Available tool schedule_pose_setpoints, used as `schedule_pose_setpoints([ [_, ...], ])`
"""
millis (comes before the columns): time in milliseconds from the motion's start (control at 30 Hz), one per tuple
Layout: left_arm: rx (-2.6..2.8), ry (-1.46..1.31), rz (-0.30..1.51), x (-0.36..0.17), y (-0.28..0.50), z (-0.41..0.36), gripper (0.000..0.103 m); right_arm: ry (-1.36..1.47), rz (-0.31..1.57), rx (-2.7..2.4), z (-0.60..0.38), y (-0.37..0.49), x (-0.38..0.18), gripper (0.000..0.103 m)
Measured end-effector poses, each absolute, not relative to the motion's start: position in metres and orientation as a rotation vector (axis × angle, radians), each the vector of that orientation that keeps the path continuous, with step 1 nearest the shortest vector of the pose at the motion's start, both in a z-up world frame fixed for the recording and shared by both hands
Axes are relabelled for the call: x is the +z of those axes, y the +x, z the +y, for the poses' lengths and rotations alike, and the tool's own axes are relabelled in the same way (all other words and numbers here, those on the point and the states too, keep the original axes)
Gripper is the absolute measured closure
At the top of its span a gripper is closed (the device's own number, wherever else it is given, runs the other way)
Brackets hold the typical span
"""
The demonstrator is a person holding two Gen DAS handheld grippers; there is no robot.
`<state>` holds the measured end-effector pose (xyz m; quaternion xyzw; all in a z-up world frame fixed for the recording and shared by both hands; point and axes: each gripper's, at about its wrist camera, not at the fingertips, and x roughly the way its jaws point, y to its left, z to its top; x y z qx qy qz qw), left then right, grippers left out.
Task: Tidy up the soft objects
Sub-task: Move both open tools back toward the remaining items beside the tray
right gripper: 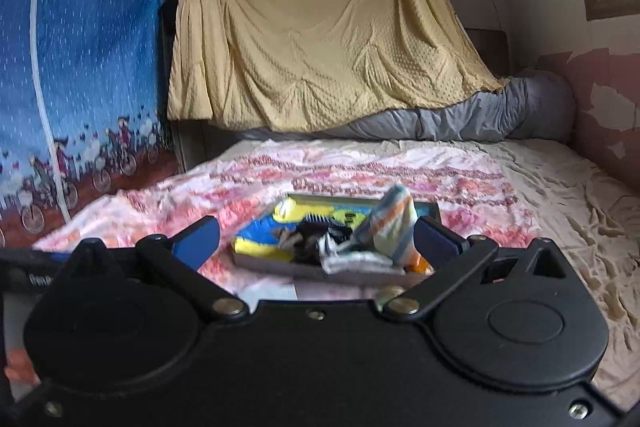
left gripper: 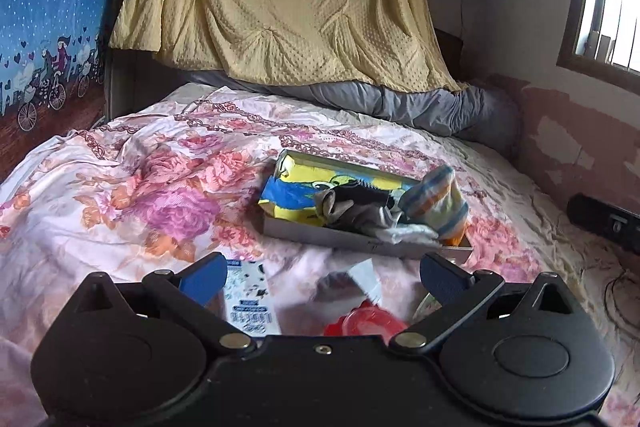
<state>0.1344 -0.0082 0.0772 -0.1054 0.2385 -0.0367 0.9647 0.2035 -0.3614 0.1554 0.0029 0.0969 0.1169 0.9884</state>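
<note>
left hand-held gripper [left gripper: 322, 277]: wide, empty
right hand-held gripper [right gripper: 316, 243]: wide, empty
box [left gripper: 344, 237]: on bed [left gripper: 120, 195], holds socks [left gripper: 436, 205]

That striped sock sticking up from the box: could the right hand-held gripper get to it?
Probably yes: the right hand-held gripper is open, and the striped sock stands above the box with nothing in front.
</note>
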Motion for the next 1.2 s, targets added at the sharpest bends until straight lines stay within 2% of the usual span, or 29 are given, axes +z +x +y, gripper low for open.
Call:
schedule_pose_setpoints([
  [533, -0.075, -0.17, 0.537, 0.019, 0.11, 0.019, 0.001, -0.089, 0.327, 0.19, -0.339, 0.176, 0.109, 0.0],
  [1200, -0.113, -0.154, 0.582, -0.018, 0.094, 0.029, 0.001, -0.198, 0.441, 0.23, -0.296, 0.183, 0.063, 0.0],
])
